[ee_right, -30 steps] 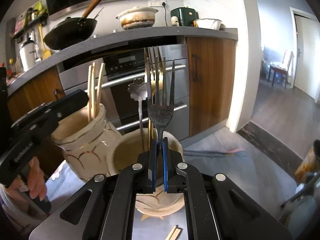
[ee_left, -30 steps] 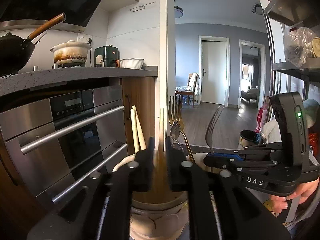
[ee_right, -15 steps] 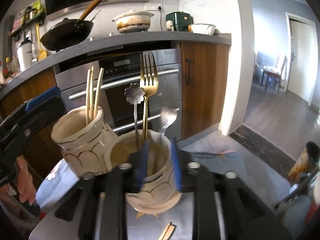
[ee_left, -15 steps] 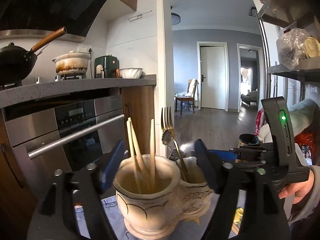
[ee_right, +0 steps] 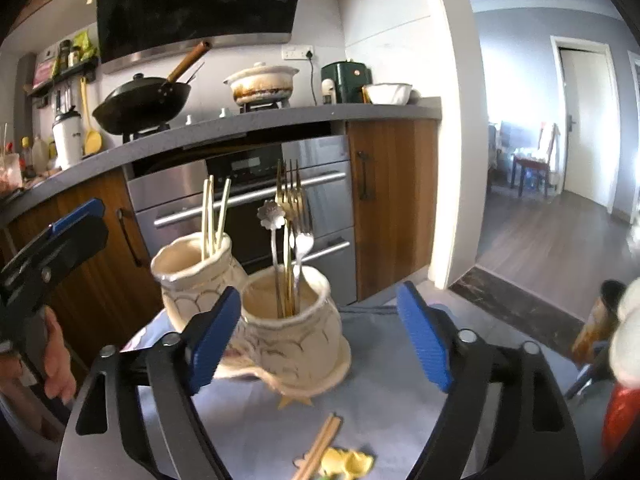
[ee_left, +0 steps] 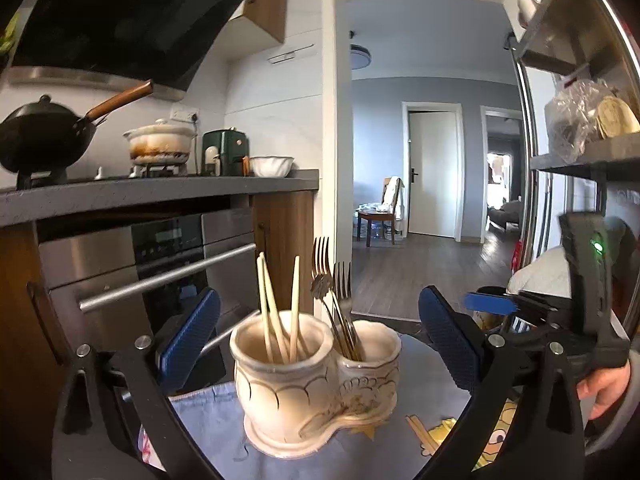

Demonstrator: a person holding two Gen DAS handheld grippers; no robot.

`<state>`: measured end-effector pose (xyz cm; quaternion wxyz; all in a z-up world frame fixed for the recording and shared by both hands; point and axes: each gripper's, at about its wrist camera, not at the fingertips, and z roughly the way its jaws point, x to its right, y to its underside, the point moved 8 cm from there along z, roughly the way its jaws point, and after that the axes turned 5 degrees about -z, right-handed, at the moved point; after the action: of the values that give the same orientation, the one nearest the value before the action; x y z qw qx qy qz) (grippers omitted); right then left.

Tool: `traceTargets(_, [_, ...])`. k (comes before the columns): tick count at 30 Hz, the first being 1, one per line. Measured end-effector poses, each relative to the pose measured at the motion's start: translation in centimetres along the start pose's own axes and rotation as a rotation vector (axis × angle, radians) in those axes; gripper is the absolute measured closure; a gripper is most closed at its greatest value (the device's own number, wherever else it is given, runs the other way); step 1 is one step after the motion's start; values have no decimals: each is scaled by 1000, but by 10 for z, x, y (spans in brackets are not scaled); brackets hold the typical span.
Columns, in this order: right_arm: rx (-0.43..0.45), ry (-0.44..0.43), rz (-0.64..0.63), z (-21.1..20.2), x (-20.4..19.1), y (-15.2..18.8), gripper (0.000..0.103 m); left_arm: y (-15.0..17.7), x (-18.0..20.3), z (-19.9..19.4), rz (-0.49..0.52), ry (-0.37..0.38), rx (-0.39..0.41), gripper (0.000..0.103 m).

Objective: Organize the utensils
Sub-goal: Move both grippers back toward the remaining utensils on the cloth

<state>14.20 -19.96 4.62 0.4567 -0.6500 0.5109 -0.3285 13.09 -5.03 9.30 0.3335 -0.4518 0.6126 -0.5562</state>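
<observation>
Blue-grey tablecloth (ee_right: 384, 380) carries a cream ceramic twin-pot utensil holder (ee_left: 316, 376) with chopsticks and forks. Left gripper (ee_left: 320, 336) and right gripper (ee_right: 320, 336) jaws are opening, flanking it untouched.

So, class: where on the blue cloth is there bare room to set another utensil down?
Free: the cloth right of the ceramic holder, toward the doorway. Crowded: the near edge, with loose chopsticks and a yellow print.
</observation>
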Motion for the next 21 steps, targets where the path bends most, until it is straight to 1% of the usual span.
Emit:
traceTargets(2, [8,14,-5,-9,2,8,15,2,-2,-4,-15,-9,-4,5])
traceTargets(6, [1,36,-22,-17,6,24,14,13,-3,-9,-31,-26,-29,5])
traceTargets(12, [-36,45,11,-23,21,54,11,39,-4,-8,-34,-53,-98,5])
traceTargets(14, [-45,51,24,-24,27,62,10,47,-3,-9,-21,-63,-106,5])
traceTargets(15, [-51,53,31,-24,30,65,10,51,-2,-10,-11,-61,-114,5])
traceTargets(17, [-65,56,46,-25,35,71,9,61,3,-8,3,-33,-151,5])
traceTargets(19, [-72,58,58,-26,40,76,9,70,6,-8,-5,-8,-185,5])
traceTargets(21, [-76,59,63,-27,42,80,8,79,6,-8,-14,-6,-210,5])
